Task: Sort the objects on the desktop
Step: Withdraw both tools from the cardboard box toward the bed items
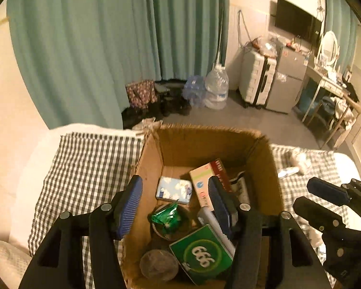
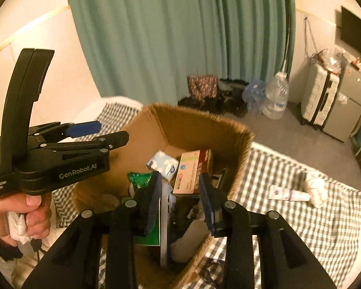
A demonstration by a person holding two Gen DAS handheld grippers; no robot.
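over the cardboard box [image 1: 264, 168] both my grippers hang with nothing in them: left gripper [image 1: 178, 202] has its jaws well apart and bare, right gripper [image 2: 180, 192] is parted more narrowly, also with nothing pinched between the pads. what's left to sort, as i read it, lies outside on the checked cloth [image 2: 300, 216]: one white tube [image 2: 288, 195] and one crumpled white wad [image 2: 316, 187] touching its far end. from the right gripper they sit off to the right and a bit ahead, past the box wall; the tube's long axis runs roughly crosswise to my fingers, cap end toward the wad. right hand is clearly nearer, the left would have to cross the box. counting inside: one blue-and-white tissue pack [image 1: 173, 189], one pink-and-red carton [image 1: 208, 180], one green foil packet [image 1: 167, 214], one green box marked 666 [image 1: 201, 252], one round clear lid [image 1: 158, 263], more half hidden underneath.
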